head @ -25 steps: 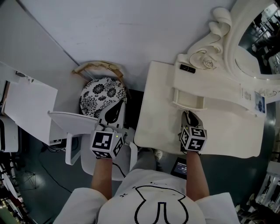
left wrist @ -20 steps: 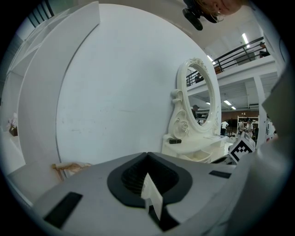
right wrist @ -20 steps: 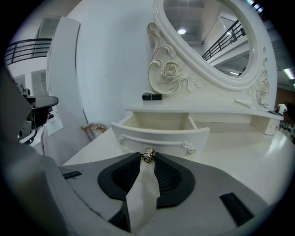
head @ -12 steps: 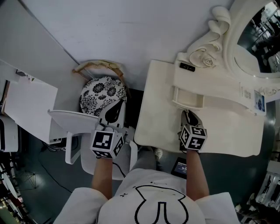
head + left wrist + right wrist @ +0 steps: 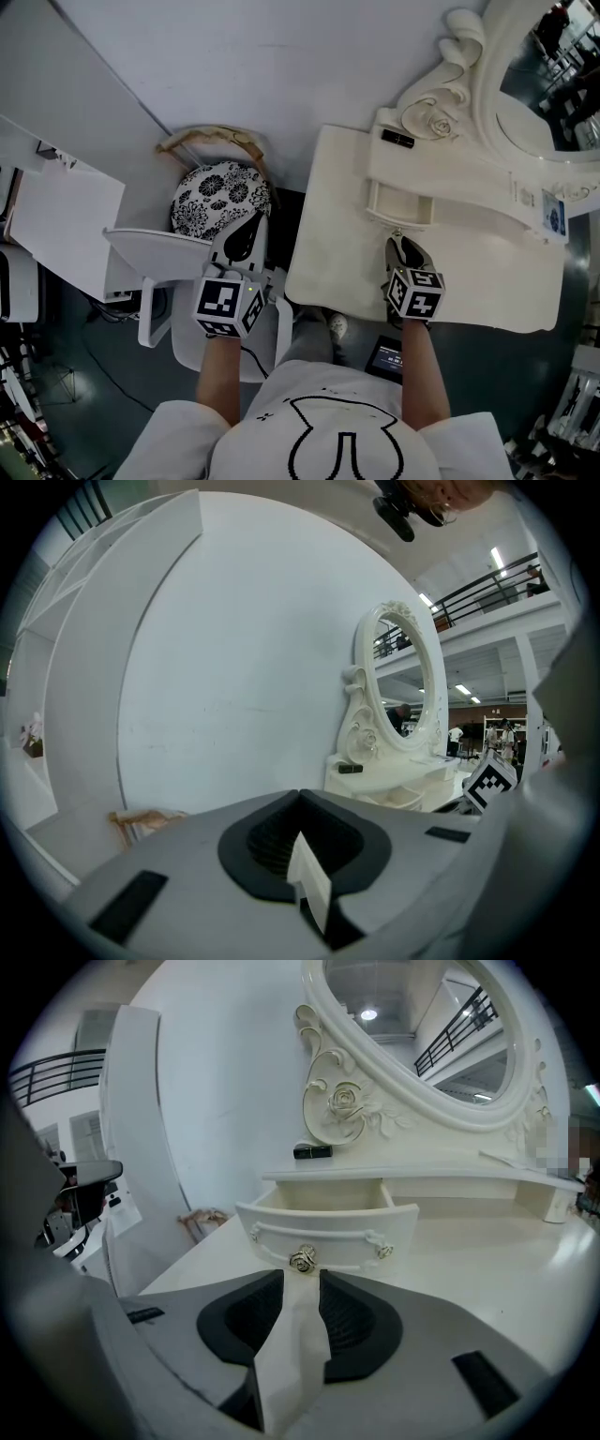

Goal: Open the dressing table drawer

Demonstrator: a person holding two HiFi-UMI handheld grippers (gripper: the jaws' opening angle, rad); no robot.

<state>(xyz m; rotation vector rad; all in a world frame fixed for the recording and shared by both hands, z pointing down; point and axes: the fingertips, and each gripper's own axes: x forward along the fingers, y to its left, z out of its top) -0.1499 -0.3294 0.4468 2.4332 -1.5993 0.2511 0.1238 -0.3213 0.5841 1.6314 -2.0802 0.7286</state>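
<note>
Right gripper (image 5: 301,1279) nearly closed, pinching the rose knob (image 5: 302,1260) of the drawer (image 5: 323,1227), which is already partway out at 12 o'clock on the dressing table (image 5: 487,281). Left gripper (image 5: 300,808) pressed together on nothing, off at 9 o'clock.

Likely trouble: slipping off so small a knob under a skewed pull; jamming the drawer crooked; dragging it clean out.

No brand readable. Label (image 5: 554,217) at 3 o'clock and lit screen (image 5: 390,354) at 6 o'clock too small to read.
</note>
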